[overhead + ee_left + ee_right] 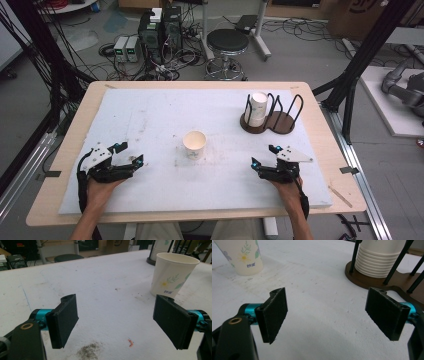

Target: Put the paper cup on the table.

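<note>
A single paper cup [194, 144] with a flower print stands upright in the middle of the white mat [150, 115]. In the left gripper view this cup [172, 273] is ahead and to the right of the jaws. My left gripper [129, 153] rests low at the front left, open, nothing between its pads [63, 320]. My right gripper [264, 156] sits at the front right, open and empty too. A stack of paper cups [257, 107] stands in a dark wooden rack [282, 122] with black wire hoops at the back right; the stack [380, 260] lies ahead of the right jaws.
The mat covers a wooden table [80, 120]. Beyond its far edge stand a round stool [227, 42] and computer boxes with cables [160, 30]. Black frame posts [360, 60] rise beside the table's right side.
</note>
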`<state>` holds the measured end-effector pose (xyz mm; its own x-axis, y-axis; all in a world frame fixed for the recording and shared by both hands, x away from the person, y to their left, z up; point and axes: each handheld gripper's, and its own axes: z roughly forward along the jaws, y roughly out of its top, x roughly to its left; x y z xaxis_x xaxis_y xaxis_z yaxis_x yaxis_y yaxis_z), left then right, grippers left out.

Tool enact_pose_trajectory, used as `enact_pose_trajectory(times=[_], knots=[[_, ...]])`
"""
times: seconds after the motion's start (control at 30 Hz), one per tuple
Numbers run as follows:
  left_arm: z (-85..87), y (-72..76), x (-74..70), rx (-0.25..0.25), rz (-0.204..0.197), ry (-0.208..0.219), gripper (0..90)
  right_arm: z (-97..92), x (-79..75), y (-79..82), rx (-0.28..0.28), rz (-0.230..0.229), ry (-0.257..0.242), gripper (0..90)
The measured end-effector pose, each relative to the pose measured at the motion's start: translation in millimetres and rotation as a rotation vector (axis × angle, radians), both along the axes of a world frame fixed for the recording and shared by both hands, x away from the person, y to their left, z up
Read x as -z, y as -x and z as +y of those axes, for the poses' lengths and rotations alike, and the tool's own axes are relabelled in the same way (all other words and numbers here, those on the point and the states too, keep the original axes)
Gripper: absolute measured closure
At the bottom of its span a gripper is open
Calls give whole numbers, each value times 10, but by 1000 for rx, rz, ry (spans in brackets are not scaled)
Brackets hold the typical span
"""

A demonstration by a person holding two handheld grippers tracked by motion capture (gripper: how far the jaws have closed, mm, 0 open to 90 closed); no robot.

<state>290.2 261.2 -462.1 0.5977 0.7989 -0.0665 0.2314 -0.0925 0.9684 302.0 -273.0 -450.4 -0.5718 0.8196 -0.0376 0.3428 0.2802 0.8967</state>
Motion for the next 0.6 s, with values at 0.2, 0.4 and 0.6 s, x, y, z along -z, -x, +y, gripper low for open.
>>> enact_pose_trajectory(times=[0.2, 0.4, 0.6], knots=[[-27, 19, 2, 7, -19, -27, 189, 0, 1, -6, 6, 2, -1, 185], [-20, 17, 5, 6, -15, -17, 182, -6, 1, 2, 5, 6, -10, 185], [-34, 24, 3, 5, -22, -31, 182, -26, 1, 2, 10, 3, -30, 185]])
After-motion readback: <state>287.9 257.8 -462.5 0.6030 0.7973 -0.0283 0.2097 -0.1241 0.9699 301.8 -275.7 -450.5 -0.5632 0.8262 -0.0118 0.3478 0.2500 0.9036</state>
